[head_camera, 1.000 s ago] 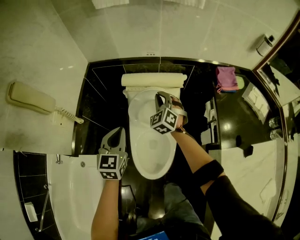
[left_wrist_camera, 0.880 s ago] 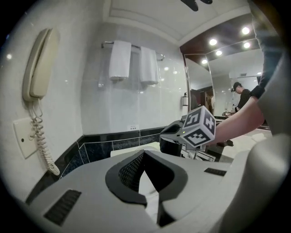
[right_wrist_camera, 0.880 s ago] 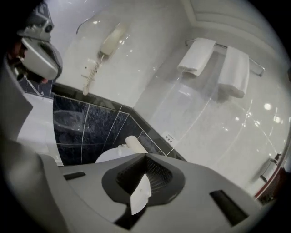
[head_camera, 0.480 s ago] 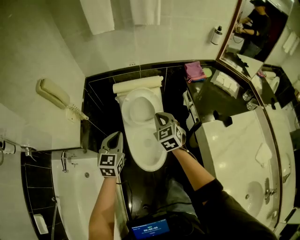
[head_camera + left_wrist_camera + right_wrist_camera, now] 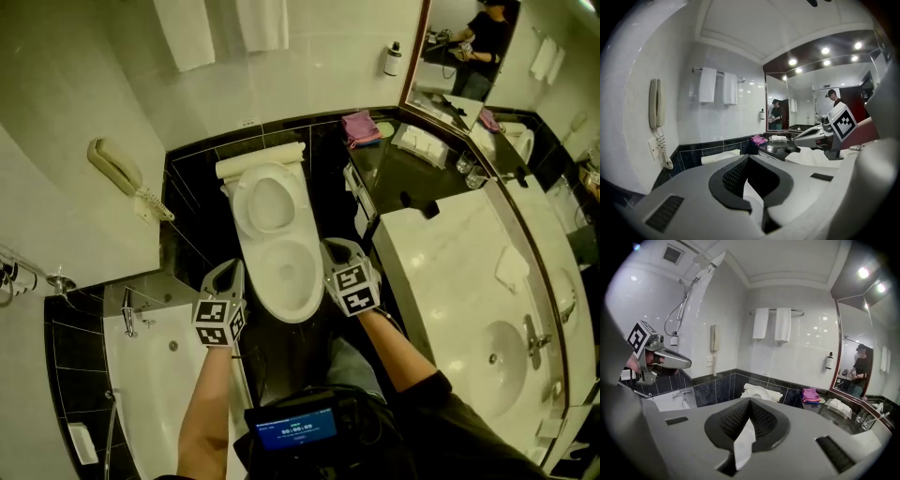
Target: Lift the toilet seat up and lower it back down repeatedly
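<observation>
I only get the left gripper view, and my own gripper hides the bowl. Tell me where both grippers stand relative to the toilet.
Observer: In the head view the left gripper is beside the left side of the toilet and the right gripper is beside its right side. Neither touches it.
Operator: Report the right jaws.
Observer: The right gripper view shows them shut, tips together.
Operator: Say what lies on my left, below my frame.
Observer: A bathtub, with its tap at the near wall.
</observation>
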A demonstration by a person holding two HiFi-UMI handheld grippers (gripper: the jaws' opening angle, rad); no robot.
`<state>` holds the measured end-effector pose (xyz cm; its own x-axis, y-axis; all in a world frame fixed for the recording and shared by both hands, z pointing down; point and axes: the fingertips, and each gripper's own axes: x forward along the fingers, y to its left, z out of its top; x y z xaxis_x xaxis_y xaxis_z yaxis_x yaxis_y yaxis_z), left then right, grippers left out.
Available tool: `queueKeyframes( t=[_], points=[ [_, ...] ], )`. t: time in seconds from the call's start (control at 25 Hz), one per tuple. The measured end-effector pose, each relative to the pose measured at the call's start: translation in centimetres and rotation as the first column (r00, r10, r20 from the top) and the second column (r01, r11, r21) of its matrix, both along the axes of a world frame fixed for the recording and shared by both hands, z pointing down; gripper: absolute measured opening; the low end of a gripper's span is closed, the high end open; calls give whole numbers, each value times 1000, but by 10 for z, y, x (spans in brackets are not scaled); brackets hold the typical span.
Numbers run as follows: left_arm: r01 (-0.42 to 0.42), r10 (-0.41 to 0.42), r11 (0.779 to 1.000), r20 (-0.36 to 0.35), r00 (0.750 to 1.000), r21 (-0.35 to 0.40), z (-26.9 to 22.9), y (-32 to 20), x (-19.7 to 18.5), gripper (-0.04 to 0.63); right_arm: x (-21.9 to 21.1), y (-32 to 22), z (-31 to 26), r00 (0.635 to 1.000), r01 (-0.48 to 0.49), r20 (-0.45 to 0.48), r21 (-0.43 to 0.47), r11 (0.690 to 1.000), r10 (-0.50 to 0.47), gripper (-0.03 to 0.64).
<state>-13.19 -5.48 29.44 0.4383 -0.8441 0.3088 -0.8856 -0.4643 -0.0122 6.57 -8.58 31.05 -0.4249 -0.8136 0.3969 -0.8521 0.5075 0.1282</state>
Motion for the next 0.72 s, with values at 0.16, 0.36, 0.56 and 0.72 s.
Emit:
queueKeyframes(
  t=[0.16, 0.36, 0.56, 0.72],
  points=[
    [10, -11, 1000, -28, 1000, -19, -1, 22, 3, -11, 5, 29, -1, 1000, 4, 4, 16, 1000, -4, 20],
    [0, 0, 1000, -19, 1000, -27, 0, 36, 3, -11, 13, 45, 0, 1000, -8, 15, 14, 1000, 7, 20],
    [28, -29, 999, -23, 999, -30, -1, 37, -3, -11, 18, 49, 6, 1000, -11, 7, -1, 1000, 11, 20],
    [30, -31, 999, -20, 999, -31, 0, 36, -4, -11, 17, 44, 9, 1000, -4, -6, -7, 1000, 4, 20]
  ],
)
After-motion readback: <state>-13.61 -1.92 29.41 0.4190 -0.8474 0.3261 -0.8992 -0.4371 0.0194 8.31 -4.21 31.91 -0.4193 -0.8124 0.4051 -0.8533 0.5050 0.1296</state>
